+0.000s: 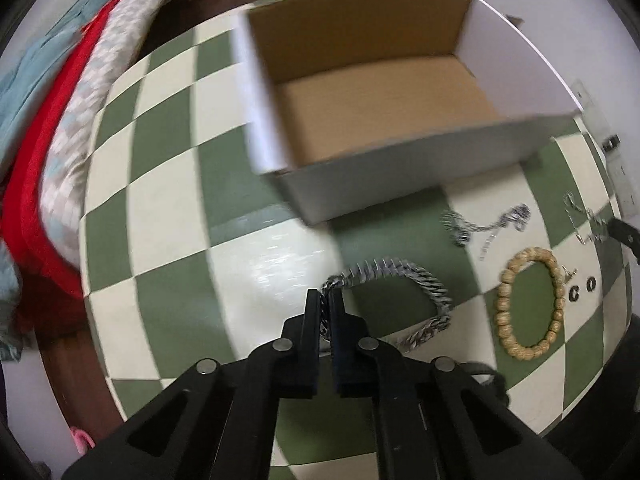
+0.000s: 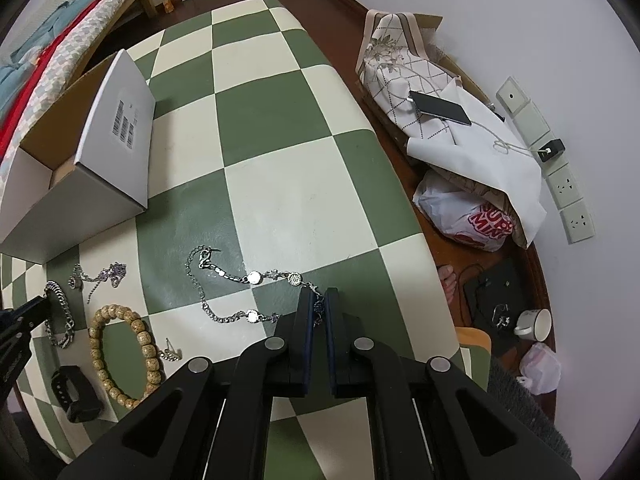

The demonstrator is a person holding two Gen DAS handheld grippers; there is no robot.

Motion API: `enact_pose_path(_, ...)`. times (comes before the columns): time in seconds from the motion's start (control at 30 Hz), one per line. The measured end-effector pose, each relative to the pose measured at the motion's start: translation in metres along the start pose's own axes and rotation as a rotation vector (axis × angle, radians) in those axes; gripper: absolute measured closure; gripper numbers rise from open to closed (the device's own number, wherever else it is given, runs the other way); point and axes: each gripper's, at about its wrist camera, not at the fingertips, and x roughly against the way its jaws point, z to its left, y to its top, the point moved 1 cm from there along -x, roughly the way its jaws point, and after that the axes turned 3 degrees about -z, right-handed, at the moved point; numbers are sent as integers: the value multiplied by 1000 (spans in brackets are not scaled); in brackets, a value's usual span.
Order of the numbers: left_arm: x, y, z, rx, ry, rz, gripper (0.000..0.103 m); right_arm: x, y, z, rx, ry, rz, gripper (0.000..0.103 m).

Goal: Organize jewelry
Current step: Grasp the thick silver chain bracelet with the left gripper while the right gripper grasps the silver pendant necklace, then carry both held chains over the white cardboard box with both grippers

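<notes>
Green and cream checks cover the table [image 2: 280, 128]; on it stands one open cardboard box [image 1: 380, 100], bare inside, and six pieces of jewellery lie near it: one heavy silver curb-link chain [image 1: 420, 280], one wooden bead bracelet [image 1: 528, 304], one thin tangled silver chain [image 1: 484, 220], one long silver necklace with round discs [image 2: 248, 280], one small silver clasp piece [image 2: 170, 352] and one black wristband [image 2: 74, 392]; two grippers work at once, each closed on a piece; the left gripper [image 1: 326, 300] has its jaws pressed together on one end of the curb-link chain, whose links run between the pads and curve away toward 2 o'clock from the tips; the box sits at 12 o'clock from those tips, near but apart; the bead bracelet lies at 3 o'clock, well clear of the jaws, with the thin tangled chain beyond it at 1 o'clock; the right gripper [image 2: 319, 300] is clamped on the near end of the disc necklace, a small dark blue charm showing between its pads; the rest of that necklace loops out toward 9 and 10 o'clock across a green square; in the right wrist view the box stands at 10 o'clock, and the bead bracelet, clasp piece and wristband lie at 8 o'clock beside the left gripper's arm
</notes>
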Motion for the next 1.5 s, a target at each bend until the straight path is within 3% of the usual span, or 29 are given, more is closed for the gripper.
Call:
enact_pose_path(0.23,23,-11,22,84,-15,-45,102,13,-1,-5,-26,36,-23,103)
enact_pose_path(0.67,79,-1,13,63,-35,-170,102,60,8,-13,-102,211,-108,103)
enact_pose_path(0.77,81,-1,10,54,-31,-175,102,55,14,-16,-121,270,-69,102)
enact_pose_path(0.83,80,-2,9,58,-33,-171,102,42,17,-16,-110,239,-37,94)
enact_pose_path(0.9,79,-4,9,64,-33,-167,102,24,17,-15,-104,230,7,57)
enact_pose_path(0.93,78,-4,9,66,-34,-164,102,16,16,-15,-102,228,22,51)
enact_pose_path(1.03,77,-7,8,67,-29,-160,102,-8,6,-7,-40,136,74,49)
enact_pose_path(1.13,78,-8,6,59,-18,-163,102,-4,-4,7,50,32,-12,93)
enact_pose_path(1.17,78,-8,6,59,-18,-163,102,-3,-5,9,55,35,-16,99)
enact_pose_path(1.3,87,-9,8,67,-20,-179,102,7,-8,9,32,61,-29,99)
enact_pose_path(1.5,109,-4,13,96,-38,-222,102,61,-2,3,-36,159,-136,99)
